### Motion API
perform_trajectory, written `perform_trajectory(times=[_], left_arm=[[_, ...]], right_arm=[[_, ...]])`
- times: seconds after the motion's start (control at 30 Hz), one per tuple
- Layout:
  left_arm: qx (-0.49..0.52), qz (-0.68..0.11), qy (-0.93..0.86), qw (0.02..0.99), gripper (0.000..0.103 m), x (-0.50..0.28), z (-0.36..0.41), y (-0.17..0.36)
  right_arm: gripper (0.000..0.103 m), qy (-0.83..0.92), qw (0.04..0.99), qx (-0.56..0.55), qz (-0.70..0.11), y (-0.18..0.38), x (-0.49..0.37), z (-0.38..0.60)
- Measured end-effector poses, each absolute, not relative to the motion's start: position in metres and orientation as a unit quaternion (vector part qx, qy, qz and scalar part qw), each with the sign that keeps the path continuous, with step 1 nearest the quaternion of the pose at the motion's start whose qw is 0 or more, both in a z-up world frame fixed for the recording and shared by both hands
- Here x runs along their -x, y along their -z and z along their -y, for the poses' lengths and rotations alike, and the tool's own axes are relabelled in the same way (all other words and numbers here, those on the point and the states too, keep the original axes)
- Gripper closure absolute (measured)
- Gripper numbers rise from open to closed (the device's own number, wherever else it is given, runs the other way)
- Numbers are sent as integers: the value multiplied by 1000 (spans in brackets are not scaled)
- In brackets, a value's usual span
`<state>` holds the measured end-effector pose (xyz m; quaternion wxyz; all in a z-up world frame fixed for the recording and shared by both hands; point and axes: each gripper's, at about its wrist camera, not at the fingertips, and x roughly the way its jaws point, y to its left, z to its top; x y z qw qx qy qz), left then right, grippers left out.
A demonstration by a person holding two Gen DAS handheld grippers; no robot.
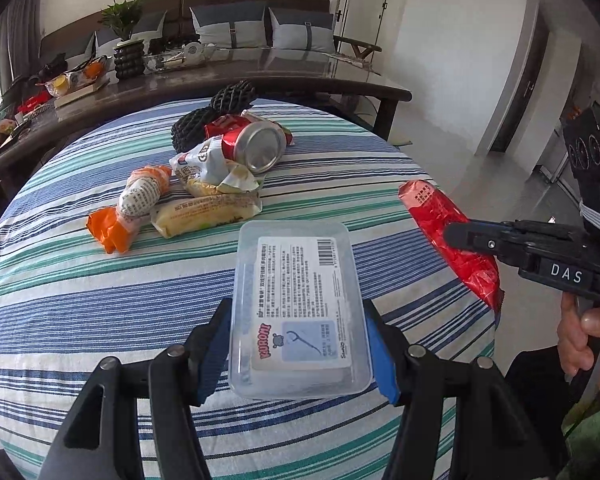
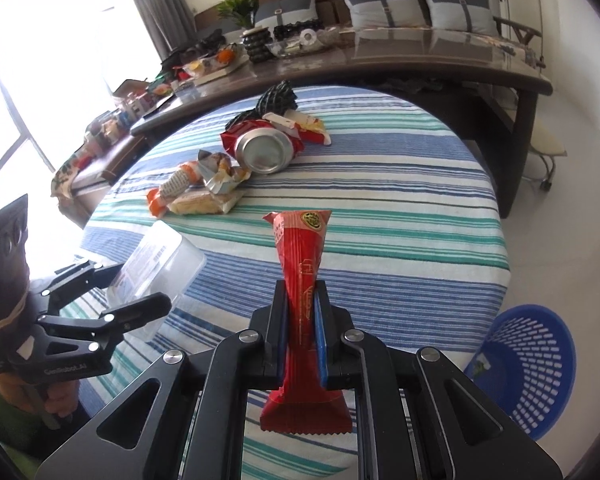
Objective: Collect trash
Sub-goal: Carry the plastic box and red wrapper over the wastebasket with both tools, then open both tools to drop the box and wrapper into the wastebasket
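My left gripper (image 1: 298, 344) is shut on a clear plastic box (image 1: 298, 304) with a printed label, held above the striped tablecloth (image 1: 80, 280); the box also shows in the right wrist view (image 2: 160, 264). My right gripper (image 2: 302, 316) is shut on a red snack wrapper (image 2: 302, 264), held upright above the table; the wrapper also shows in the left wrist view (image 1: 452, 232). More trash lies in a pile further back: a crushed red can (image 1: 256, 146), snack bags (image 1: 208, 212), an orange wrapper (image 1: 132, 208) and black foam nets (image 1: 212, 114).
A blue plastic basket (image 2: 528, 364) stands on the floor right of the round table. A long dark counter (image 1: 260, 80) with a plant, bowls and clutter runs behind the table, with a sofa behind it.
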<state>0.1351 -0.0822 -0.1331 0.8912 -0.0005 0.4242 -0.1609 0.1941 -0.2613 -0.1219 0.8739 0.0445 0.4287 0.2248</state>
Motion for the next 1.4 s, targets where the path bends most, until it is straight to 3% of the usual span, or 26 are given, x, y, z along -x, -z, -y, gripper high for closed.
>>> perform_trajectory(times=[0.43,0.77,1.03,1.4], left_arm=[[-7,-412,195,890,41,-141,126,111],[-24,-417,295,860,41,-155,251,97],[-44,-441,348,826,41,-178,361,133],[-68,-466,367,803,41,-207,434,192]], right_arm=[[92,-199,886,-87,-409,110,-190,299],[92,-73,897,-67,-430,105,-199,424],[92,11,881,-130,-455,153,-196,529],[92,28,871,-158,-464,170,-199,570]])
